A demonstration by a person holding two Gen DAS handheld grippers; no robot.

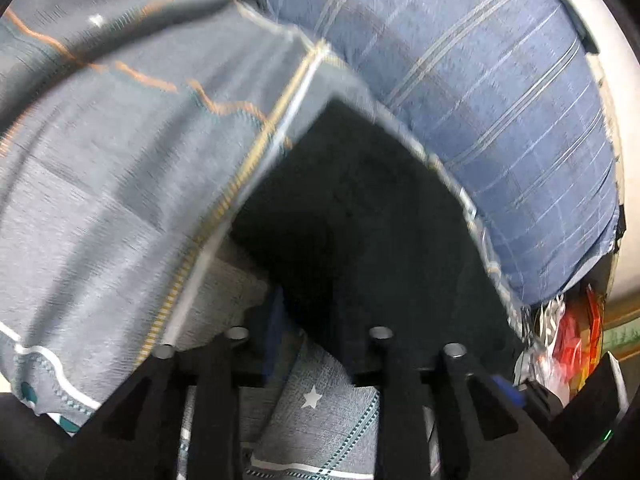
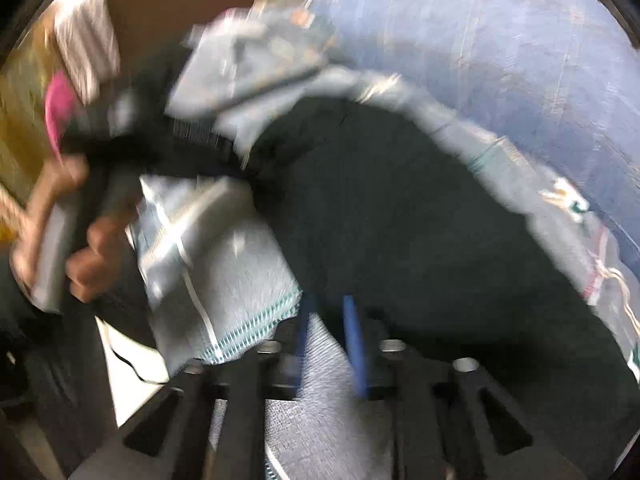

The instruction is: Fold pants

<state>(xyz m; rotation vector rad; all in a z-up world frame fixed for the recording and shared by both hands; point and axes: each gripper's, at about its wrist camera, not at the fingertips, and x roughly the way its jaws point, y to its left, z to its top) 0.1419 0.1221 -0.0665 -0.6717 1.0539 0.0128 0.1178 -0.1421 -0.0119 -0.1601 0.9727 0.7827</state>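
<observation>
Gripping the dark pants [image 1: 352, 216] over the bed [image 1: 500, 100], your left tool [image 1: 308, 320] and right tool [image 2: 328, 320] pinch only edges, so a fast swing could slip the cloth free.

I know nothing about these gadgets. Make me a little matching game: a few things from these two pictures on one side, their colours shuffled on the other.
Things:
1. pants
2. checked bedding
3. patterned quilt
4. pads on the right gripper

Colours:
A. grey with orange stitching
B. bright blue
C. very dark, near black
D. muted blue with pale lines

Pairs: 1-C, 2-D, 3-A, 4-B
</observation>
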